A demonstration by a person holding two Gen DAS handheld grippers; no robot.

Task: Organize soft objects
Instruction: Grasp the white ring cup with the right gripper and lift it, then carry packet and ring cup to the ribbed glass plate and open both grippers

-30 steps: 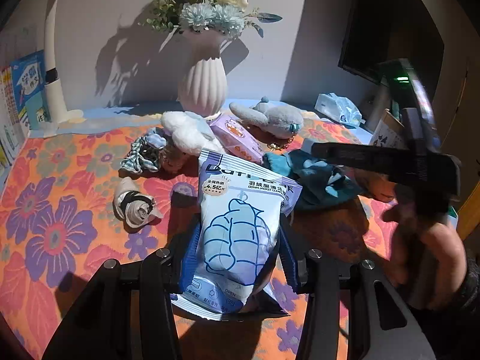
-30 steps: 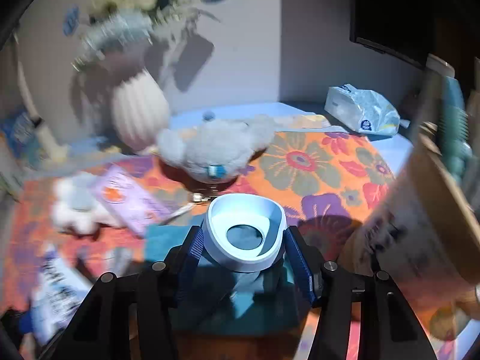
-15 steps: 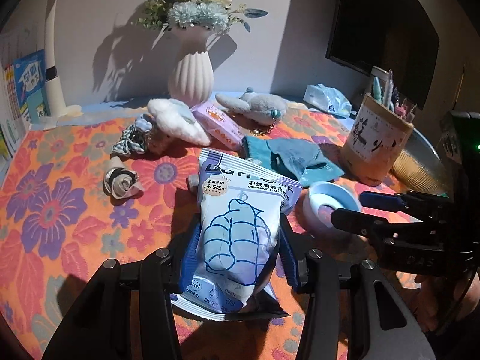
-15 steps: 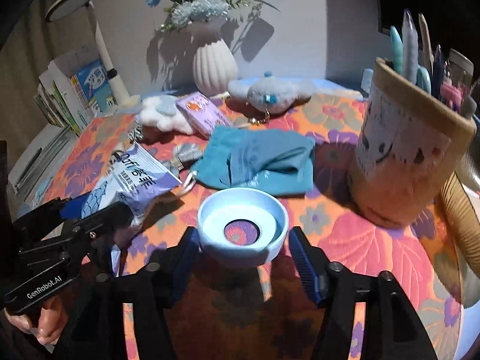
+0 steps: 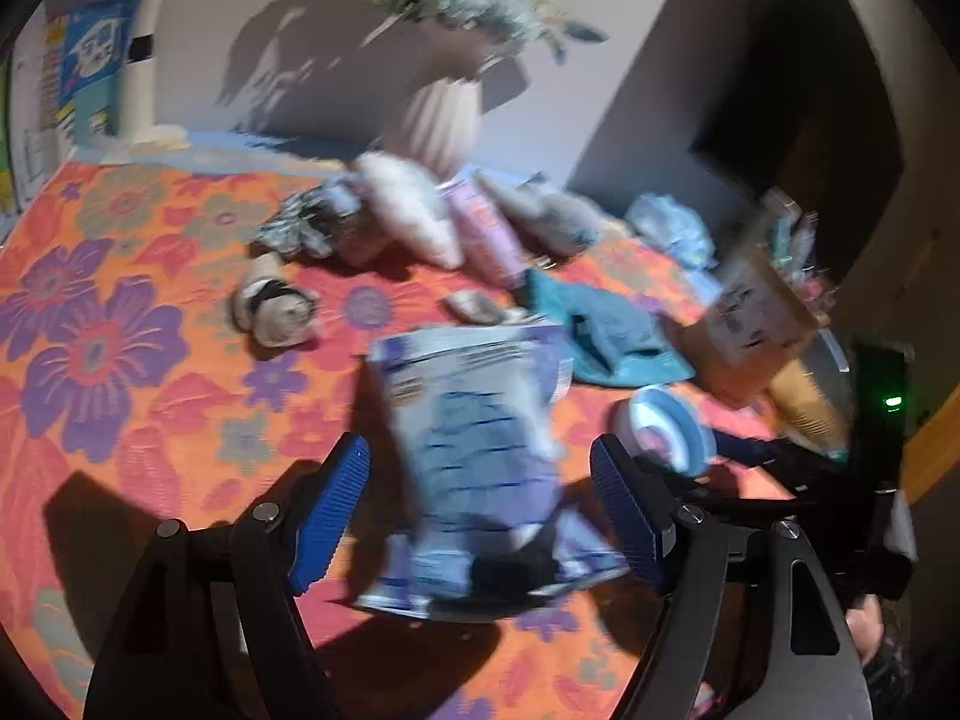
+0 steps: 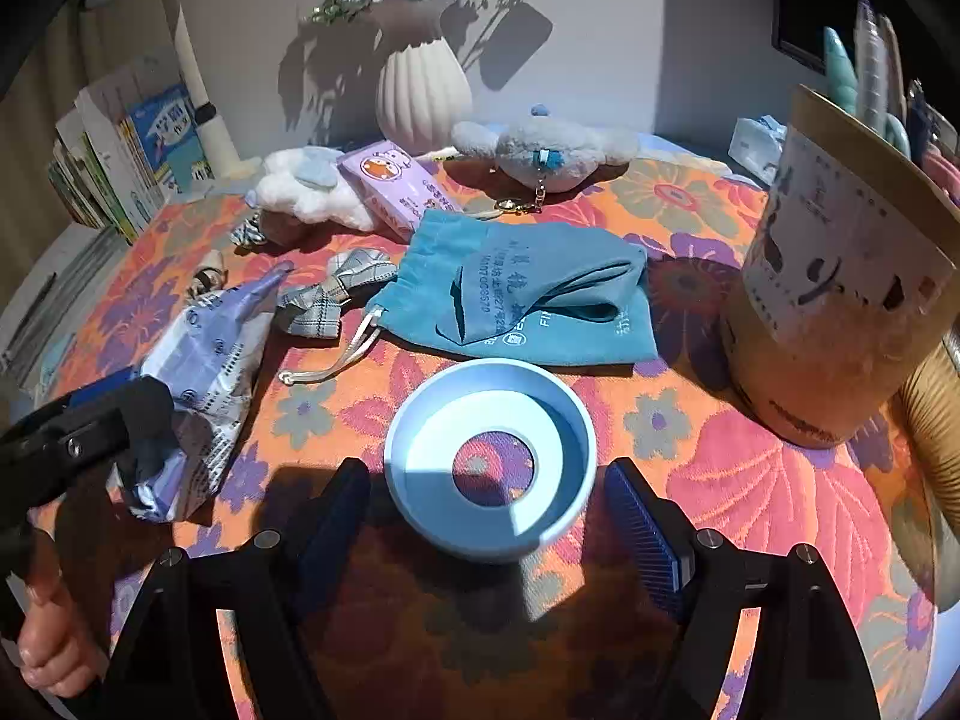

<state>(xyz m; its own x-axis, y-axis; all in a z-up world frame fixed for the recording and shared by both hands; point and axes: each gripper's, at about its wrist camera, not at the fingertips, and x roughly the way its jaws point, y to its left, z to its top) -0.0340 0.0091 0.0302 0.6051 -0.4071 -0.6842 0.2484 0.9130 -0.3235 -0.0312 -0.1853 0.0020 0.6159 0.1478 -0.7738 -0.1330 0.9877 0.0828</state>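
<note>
My left gripper [image 5: 480, 510] is open, its blue pads wide apart on either side of a white-and-blue wipes packet [image 5: 474, 450] that lies on the floral cloth; this view is blurred. The packet also shows in the right wrist view [image 6: 198, 372], next to the left gripper's finger [image 6: 84, 426]. My right gripper [image 6: 489, 531] is open around a light-blue ring dish [image 6: 489, 456] that rests on the cloth. A teal drawstring pouch [image 6: 528, 294], a plaid bow [image 6: 336, 294], a purple tissue pack [image 6: 396, 186], a grey plush [image 6: 546, 147] and a white plush [image 6: 306, 192] lie farther back.
A tall cardboard pen holder [image 6: 840, 294] stands at the right. A ribbed white vase [image 6: 423, 93] with flowers stands at the back wall. Books [image 6: 120, 162] and a lamp post [image 6: 198, 90] are at the back left. A rolled sock [image 5: 276, 306] lies left of the packet.
My left gripper has opened and let go of the wipes packet, which now lies on the cloth. My right gripper has opened and released the blue ring dish onto the cloth.
</note>
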